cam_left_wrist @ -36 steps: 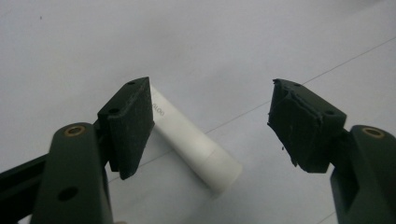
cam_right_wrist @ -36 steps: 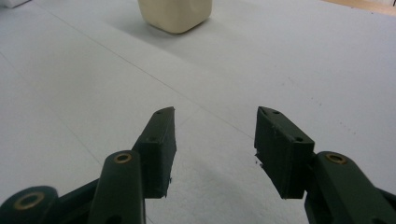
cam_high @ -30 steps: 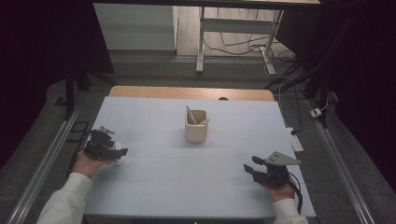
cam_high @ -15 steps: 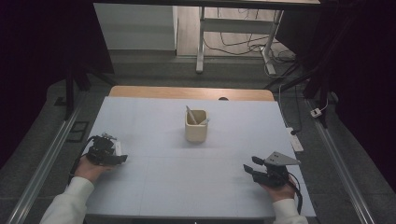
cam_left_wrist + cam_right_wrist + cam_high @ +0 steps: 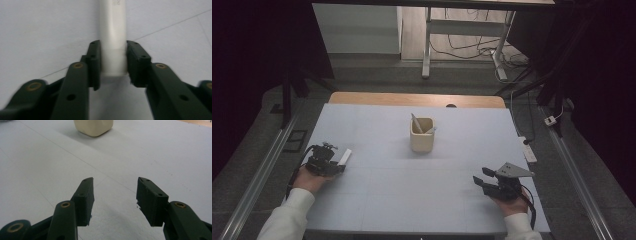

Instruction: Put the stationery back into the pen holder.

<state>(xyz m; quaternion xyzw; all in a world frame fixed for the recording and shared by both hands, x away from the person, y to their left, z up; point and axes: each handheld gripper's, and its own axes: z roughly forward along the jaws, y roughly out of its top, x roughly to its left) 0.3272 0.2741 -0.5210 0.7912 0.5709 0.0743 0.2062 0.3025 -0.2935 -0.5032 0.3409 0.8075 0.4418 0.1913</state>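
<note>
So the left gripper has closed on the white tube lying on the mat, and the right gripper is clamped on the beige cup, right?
Not quite. The right gripper holds nothing: in the right gripper view its jaws stand apart over bare mat, with the beige cup well ahead. The left gripper has just been closing, pads against the white tube.

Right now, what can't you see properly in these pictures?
- White tube: in the left gripper view its far end is cut off by the top edge, and its printing is blurred.
- Cream cup: its top is cut off in the right gripper view.
- Things standing in the cup: too small to identify in the high view.
</note>
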